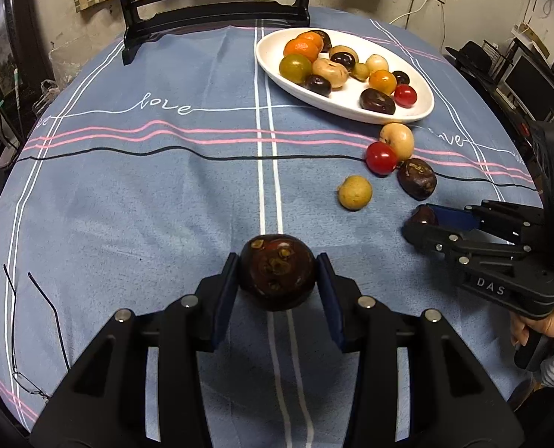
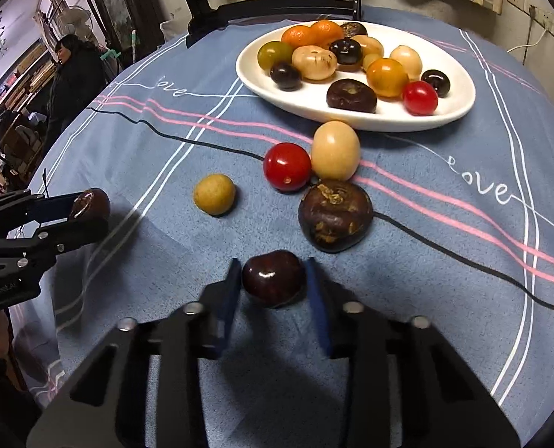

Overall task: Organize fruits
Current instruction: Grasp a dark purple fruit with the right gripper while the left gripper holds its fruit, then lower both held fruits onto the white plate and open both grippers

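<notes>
My left gripper (image 1: 277,280) is shut on a dark brown water chestnut (image 1: 277,277), just above the cloth; it also shows in the right wrist view (image 2: 90,201). My right gripper (image 2: 273,280) is shut on a small glossy dark fruit (image 2: 273,278), seen in the left wrist view (image 1: 424,216) too. A white oval plate (image 2: 460,106) at the far side holds several fruits. Loose on the cloth before it lie a red tomato (image 2: 286,166), a beige fruit (image 2: 335,150), a brown water chestnut (image 2: 335,215) and a yellow round fruit (image 2: 214,194).
The table has a blue striped cloth (image 1: 165,194). A black wooden stand (image 1: 213,11) sits at the far edge. Thin-rimmed glasses (image 1: 27,336) lie near the left edge. A person (image 2: 71,74) stands in the room to the left.
</notes>
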Demonstrator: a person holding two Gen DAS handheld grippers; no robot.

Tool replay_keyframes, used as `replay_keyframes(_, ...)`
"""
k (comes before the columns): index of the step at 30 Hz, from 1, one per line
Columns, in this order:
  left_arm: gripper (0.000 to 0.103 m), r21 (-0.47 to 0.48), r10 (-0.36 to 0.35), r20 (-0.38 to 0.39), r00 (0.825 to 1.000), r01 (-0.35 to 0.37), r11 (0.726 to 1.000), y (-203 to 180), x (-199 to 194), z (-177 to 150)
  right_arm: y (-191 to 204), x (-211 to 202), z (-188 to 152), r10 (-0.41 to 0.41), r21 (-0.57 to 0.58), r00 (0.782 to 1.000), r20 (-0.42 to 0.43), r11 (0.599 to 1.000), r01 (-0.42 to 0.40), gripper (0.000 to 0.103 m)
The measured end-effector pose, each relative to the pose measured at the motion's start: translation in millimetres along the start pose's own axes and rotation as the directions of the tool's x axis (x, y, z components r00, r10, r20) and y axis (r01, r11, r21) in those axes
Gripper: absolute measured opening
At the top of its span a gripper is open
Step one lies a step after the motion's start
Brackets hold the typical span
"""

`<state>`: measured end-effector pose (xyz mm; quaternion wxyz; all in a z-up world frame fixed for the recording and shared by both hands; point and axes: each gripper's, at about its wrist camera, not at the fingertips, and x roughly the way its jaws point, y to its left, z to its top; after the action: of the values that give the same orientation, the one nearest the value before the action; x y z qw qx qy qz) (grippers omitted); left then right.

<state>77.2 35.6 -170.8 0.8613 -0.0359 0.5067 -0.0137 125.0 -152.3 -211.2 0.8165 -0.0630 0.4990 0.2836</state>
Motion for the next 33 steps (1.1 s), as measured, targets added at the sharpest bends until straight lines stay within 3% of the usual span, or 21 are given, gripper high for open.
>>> replay_keyframes(10, 0.042, 0.023, 0.023, 0.03, 0.999, -0.024, 0.999, -10, -9, 14, -8, -49, -6, 0.019, 0.069, 0.995, 0.097, 0.997, -0.026, 0.031)
replay_keyframes(19, 0.042, 0.073, -0.007, 0.105, 0.994, -0.001, 0.997, -36, -30, 52, -16, -107, 4, -0.02, 0.102, 0.975, 0.221, 0.995, -0.003, 0.031)
replay_keyframes(33, 0.042, 0.143, -0.076, 0.113, 0.991, 0.06, 0.988, -80, -7, 112, -53, -122, 30, -0.06, 0.148, 0.963, 0.263, 0.989, 0.021, 0.031)
